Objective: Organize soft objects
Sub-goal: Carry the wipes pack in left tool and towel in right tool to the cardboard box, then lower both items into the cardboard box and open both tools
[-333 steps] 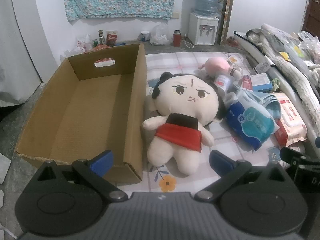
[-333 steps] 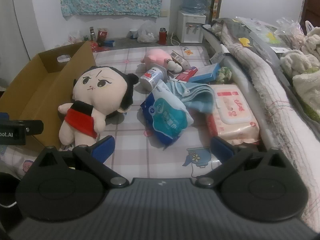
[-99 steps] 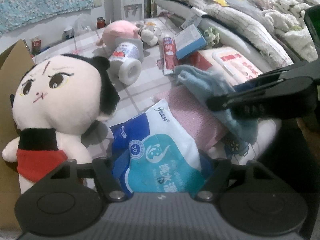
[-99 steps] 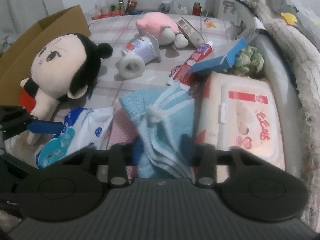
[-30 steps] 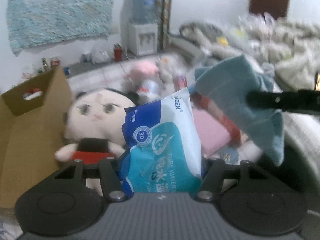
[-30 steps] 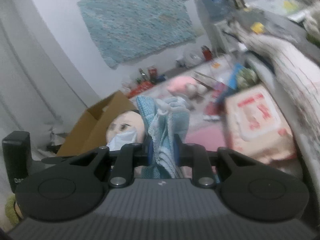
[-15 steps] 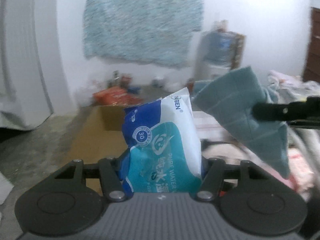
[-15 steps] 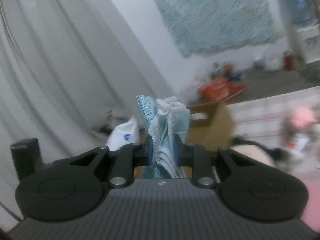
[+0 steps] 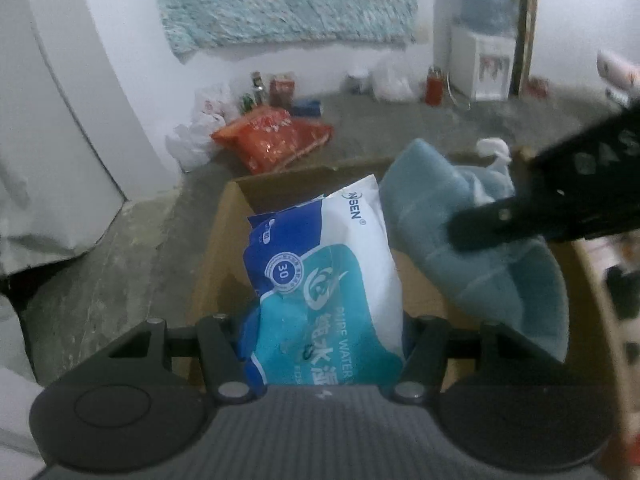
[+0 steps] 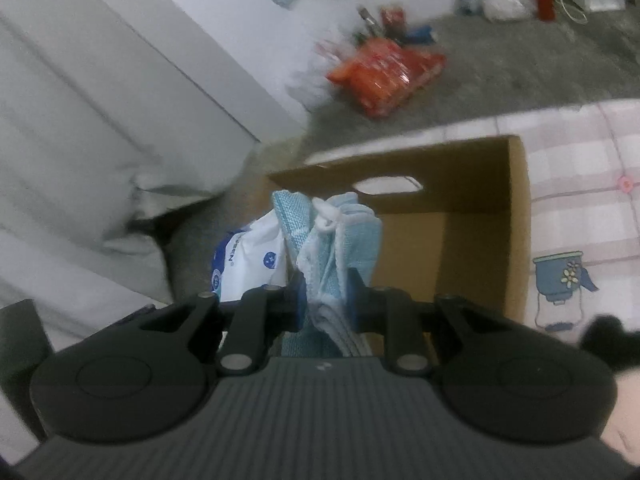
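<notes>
**Both tools carry soft items over the cardboard box**

The left tool [image 9: 322,354] is clamped on a pack of wet wipes [image 9: 326,280], blue, teal and white, which stands up between its jaws. The pack hangs above the open cardboard box [image 9: 218,252], near the box's left wall.

The right tool [image 10: 323,300] is closed tight on a light blue cloth [image 10: 332,248], bunched and folded between its jaws with a white drawstring knot at the top. In the left wrist view the same cloth [image 9: 480,256] droops from the dark arm of the right tool [image 9: 560,216] over the right part of the box. In the right wrist view the wipes pack [image 10: 252,256] shows just left of the cloth, with the box's far wall and its handle cut-out [image 10: 388,185] behind them.

The box sits on the floor beside a pink checked mat [image 10: 580,208]. Farther off on the grey floor [image 9: 100,272] lies a red snack bag [image 9: 276,136], and a water dispenser [image 9: 486,40] stands by the wall.
</notes>
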{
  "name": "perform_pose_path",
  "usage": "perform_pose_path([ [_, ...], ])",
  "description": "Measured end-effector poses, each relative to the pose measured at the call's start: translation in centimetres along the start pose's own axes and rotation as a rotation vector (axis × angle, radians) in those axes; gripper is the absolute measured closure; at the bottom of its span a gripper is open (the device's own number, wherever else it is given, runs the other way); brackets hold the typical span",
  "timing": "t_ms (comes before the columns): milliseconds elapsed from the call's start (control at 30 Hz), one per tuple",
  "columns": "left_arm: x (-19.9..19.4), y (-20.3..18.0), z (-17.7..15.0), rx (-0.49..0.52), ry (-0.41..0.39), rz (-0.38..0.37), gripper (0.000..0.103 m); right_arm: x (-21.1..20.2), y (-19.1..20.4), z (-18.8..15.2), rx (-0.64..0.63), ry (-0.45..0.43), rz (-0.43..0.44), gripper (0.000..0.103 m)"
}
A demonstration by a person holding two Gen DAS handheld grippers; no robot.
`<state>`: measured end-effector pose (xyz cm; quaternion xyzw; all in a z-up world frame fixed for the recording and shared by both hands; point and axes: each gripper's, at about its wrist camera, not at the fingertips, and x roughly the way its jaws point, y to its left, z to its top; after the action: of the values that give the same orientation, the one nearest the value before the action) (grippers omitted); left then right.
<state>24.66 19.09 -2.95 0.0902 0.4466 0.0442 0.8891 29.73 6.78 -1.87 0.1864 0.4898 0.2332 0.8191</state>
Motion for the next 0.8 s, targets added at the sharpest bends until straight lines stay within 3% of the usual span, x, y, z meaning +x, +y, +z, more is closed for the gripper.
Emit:
perform_pose_path([
  [133,3.8,-0.3,-0.2,0.056,0.061,0.014,0.040,4.5,-0.5,0.4,0.037,0.040,-0.071,0.084],
  [400,8.9,0.2,-0.9,0.085,0.141,0.057,0.039,11.8,-2.6,0.7,0.092,0.102,-0.124,0.084],
  [633,10.1,0.0,-0.6,0.095,0.183,0.072,0.037,15.0,-3.5,0.7,0.152,0.126,-0.099,0.082],
  [800,9.9,1.4,0.5,0.025,0.199,0.016,0.037,15.7,-4.3,0.7,0.190,0.137,-0.067,0.079],
])
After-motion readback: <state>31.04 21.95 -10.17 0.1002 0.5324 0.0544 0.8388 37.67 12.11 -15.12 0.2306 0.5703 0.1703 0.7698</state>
